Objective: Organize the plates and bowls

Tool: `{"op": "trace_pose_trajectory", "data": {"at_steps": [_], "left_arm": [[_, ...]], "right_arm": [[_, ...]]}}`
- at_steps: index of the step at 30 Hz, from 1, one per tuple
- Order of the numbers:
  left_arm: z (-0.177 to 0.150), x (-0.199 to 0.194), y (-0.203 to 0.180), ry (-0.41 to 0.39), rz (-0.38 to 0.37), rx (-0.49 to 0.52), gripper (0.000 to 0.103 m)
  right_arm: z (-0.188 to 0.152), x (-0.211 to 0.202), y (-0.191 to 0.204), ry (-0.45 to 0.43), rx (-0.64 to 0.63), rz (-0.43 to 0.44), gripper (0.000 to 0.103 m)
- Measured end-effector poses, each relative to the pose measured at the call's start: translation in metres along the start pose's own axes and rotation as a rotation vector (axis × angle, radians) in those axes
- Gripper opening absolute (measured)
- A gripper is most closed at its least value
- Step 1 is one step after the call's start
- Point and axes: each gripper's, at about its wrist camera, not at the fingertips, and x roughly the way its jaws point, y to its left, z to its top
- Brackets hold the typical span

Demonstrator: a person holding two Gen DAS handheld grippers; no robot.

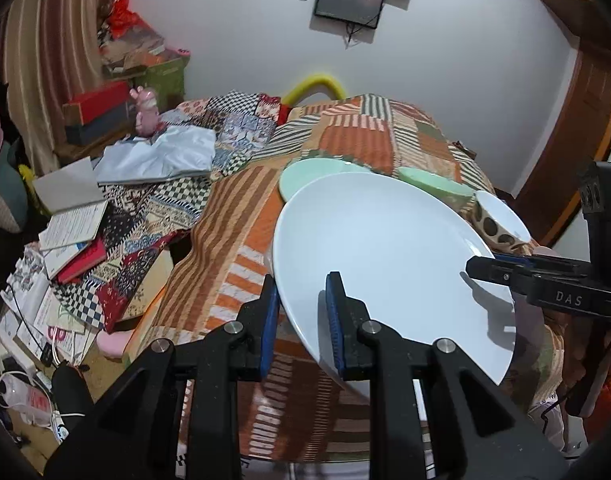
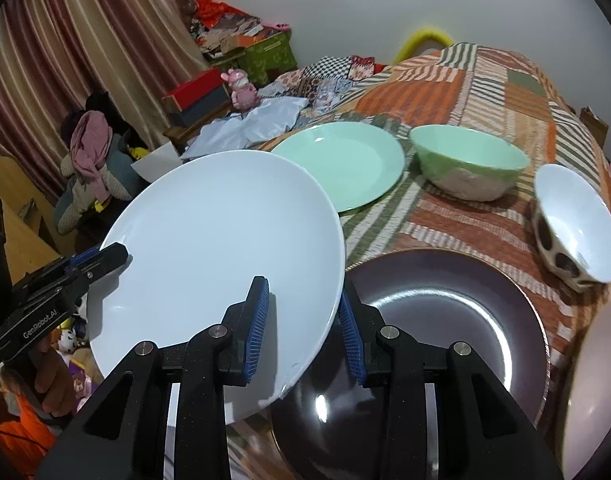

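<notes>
Clamped by left tool (image 1: pixel 301 324) and right tool (image 2: pixel 303 330) on opposite rims: white plate (image 2: pixel 225 264), held tilted above dark plate (image 2: pixel 445 320). Beyond: green plate (image 2: pixel 345 164), green bowl (image 2: pixel 469 160), spotted bowl (image 2: pixel 577 224). Underneath: worktop under striped patchwork cloth (image 2: pixel 485 92). Behind: curtain (image 2: pixel 85 48), white wall (image 2: pixel 345 4).

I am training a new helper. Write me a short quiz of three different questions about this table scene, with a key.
1. True or false: both tools grip the white plate.
2. Which dish lies directly right of the white plate in the right wrist view: A the dark plate, B the green bowl, C the spotted bowl?
3. Fill in: the green plate rests on a striped ____.

Key: 1 true; 2 A; 3 cloth.
</notes>
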Motion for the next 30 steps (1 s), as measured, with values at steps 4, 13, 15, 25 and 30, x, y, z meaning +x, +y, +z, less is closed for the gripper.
{"op": "trace_pose_trajectory", "data": {"at_steps": [4, 13, 15, 25, 30], "left_arm": [[0.001, -0.004, -0.016, -0.009, -0.015, 0.020, 0.021], [-0.003, 0.003, -0.047, 0.016, -0.061, 0.063, 0.021], [-0.004, 0.006, -0.052, 0.026, -0.071, 0.069, 0.021], [-0.011, 0.025, -0.076, 0.064, -0.108, 0.077, 0.021], [-0.013, 0.039, -0.088, 0.100, -0.128, 0.093, 0.021]], "right_arm": [[-0.006, -0.012, -0.008, -0.022, 0.017, -0.011, 0.033], [-0.022, -0.033, -0.028, -0.063, 0.070, -0.045, 0.033], [-0.026, -0.035, -0.035, -0.068, 0.091, -0.045, 0.033], [-0.052, -0.044, -0.054, -0.068, 0.152, -0.078, 0.033], [-0.061, -0.048, -0.070, -0.068, 0.203, -0.085, 0.033]]}}
